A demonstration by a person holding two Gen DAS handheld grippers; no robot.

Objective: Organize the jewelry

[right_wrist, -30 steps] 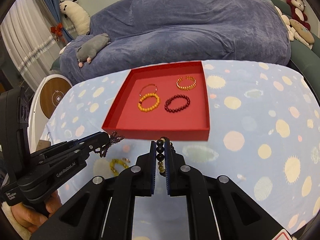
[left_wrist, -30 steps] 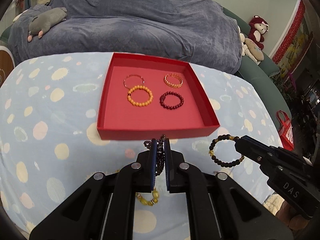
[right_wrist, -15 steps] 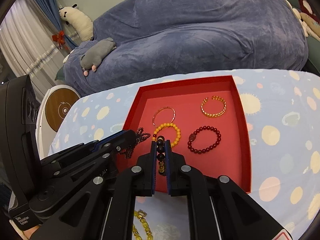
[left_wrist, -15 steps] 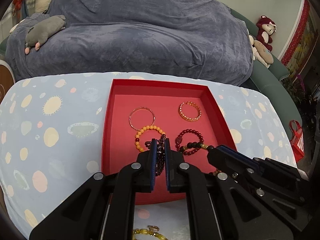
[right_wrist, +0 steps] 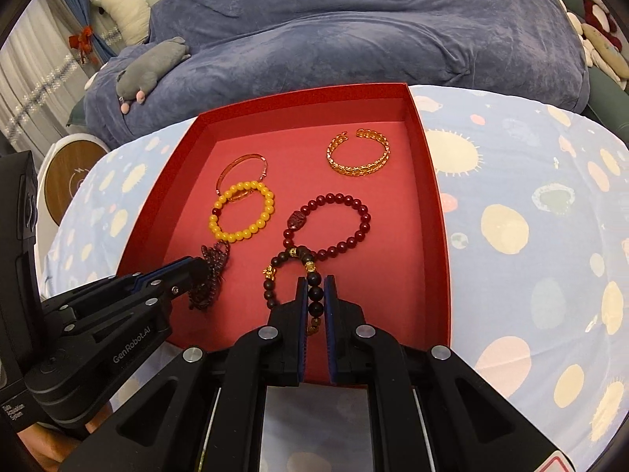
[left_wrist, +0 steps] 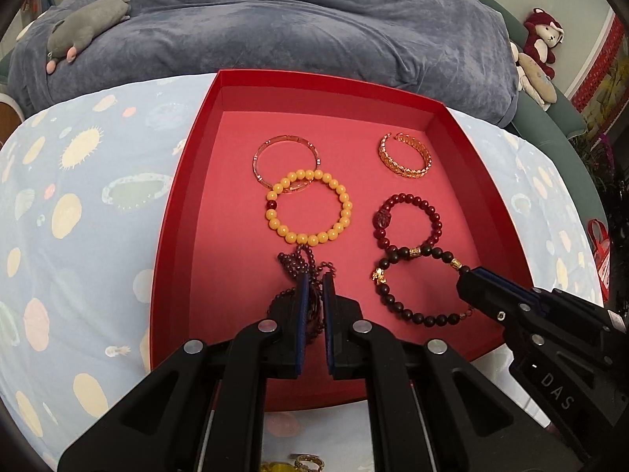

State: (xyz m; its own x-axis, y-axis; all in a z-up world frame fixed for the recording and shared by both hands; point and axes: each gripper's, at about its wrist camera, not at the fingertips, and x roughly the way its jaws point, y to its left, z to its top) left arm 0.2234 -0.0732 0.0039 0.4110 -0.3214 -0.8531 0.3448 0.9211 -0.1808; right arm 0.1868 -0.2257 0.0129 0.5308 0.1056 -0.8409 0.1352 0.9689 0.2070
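My left gripper point(left_wrist: 314, 287) clamps a small-beaded dark red strand point(left_wrist: 302, 263); my right gripper point(right_wrist: 314, 295) pinches the black bead bracelet point(right_wrist: 291, 271). Both seem to touch the red tray's point(left_wrist: 188, 181) floor, near the yellow bracelet point(left_wrist: 310, 206).

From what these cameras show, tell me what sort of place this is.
Probably a home living room or bedroom: a big soft seat under a blue-grey throw, plush toys along the wall, and a cartoon-print cloth over the surface holding the red jewelry tray.
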